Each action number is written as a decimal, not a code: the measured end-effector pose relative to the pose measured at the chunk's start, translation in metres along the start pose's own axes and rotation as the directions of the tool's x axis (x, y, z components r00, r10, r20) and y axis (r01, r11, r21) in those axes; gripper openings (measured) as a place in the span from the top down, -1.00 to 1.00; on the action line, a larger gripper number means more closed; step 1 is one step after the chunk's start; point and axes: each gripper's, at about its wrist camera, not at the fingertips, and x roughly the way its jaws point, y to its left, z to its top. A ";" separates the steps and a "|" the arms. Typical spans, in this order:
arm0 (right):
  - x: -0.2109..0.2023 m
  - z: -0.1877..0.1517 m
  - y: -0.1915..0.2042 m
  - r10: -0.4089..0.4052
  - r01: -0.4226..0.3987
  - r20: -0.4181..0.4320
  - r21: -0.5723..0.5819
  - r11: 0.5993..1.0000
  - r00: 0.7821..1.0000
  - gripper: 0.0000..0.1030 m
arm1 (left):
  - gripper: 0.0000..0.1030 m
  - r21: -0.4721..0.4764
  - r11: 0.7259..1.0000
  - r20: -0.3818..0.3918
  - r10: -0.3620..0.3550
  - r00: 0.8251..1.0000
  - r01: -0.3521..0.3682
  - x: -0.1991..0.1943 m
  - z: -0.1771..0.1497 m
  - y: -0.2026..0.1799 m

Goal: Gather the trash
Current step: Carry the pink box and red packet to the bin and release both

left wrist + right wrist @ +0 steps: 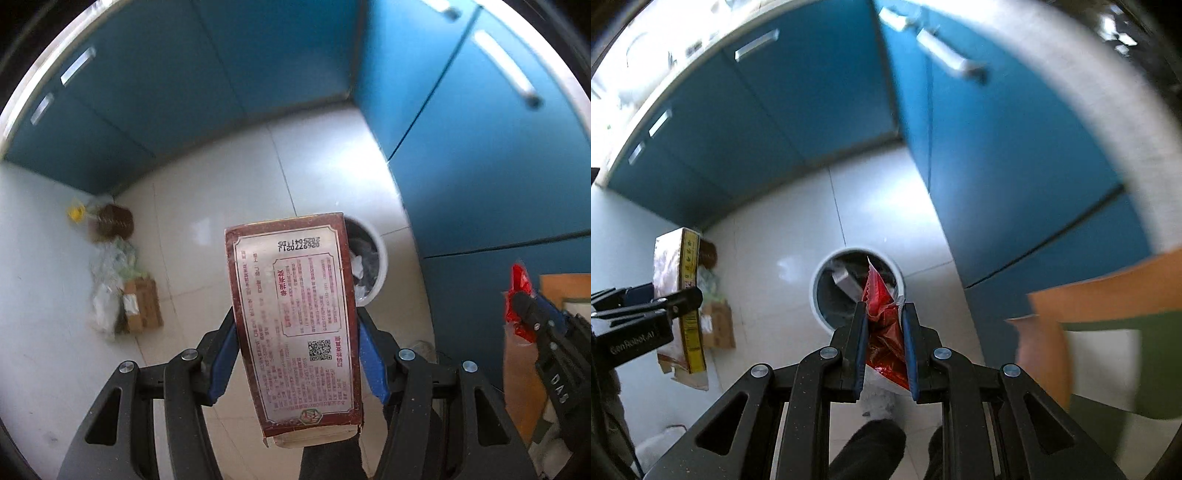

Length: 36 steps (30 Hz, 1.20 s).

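Blue cabinets [820,96] wrap corner; white tile floor [221,192] below.

Round trash bin [818,291] on floor, partly full, near under both loads.

Carton [295,325] clamped lengthwise in left hand-held gripper [295,354], over bin's near side.

Red wrapper [884,332] pinched in right hand-held gripper [884,350], jaws nearly closed, tip above bin mouth.

Judgement: centre each load over opening first; carton is long, so drop end-first; limp wrapper may cling to pads, so release wide.
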 end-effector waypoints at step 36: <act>0.347 -0.033 0.004 -0.056 0.040 -0.256 -0.069 0.997 0.965 -1.00 | -0.93 -0.160 0.987 -0.172 -0.017 0.985 -0.011 0.285 0.002 0.036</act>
